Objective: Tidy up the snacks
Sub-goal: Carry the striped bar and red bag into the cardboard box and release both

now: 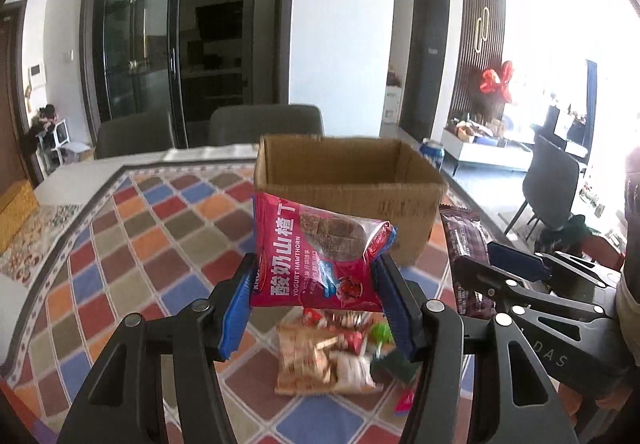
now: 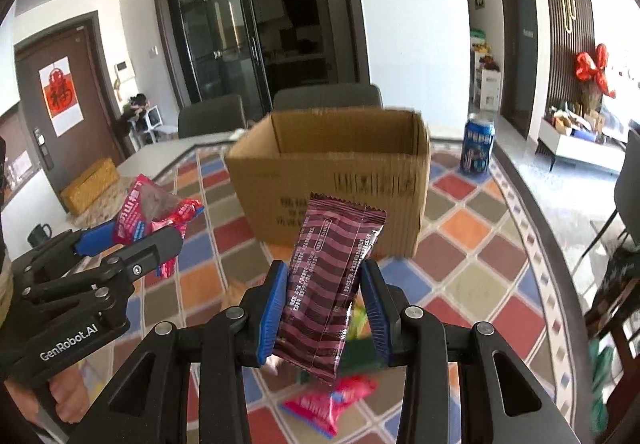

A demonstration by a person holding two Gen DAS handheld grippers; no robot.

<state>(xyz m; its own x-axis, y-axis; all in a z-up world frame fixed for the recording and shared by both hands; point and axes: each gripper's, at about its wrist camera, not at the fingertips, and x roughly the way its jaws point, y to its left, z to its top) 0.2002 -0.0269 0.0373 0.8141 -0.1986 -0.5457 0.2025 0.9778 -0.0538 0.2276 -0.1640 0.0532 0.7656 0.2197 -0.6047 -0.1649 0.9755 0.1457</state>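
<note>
My left gripper (image 1: 316, 276) is shut on a red yogurt hawthorn snack bag (image 1: 316, 252), held above the table in front of the open cardboard box (image 1: 348, 180). It also shows at the left of the right wrist view (image 2: 132, 228), still holding the red bag (image 2: 152, 212). My right gripper (image 2: 324, 284) is shut on a dark maroon striped snack bar (image 2: 332, 284), upright before the box (image 2: 332, 172). The right gripper (image 1: 516, 264) and its bar (image 1: 464, 244) show at the right of the left wrist view. Loose snacks (image 1: 328, 356) lie on the table below.
A colourful diamond-pattern tablecloth (image 1: 152, 244) covers the table. A blue can (image 2: 478, 144) stands right of the box. Another red snack bag (image 2: 332, 400) lies under my right gripper. Grey chairs (image 1: 264, 124) stand behind the table. A black mug (image 2: 40, 234) sits far left.
</note>
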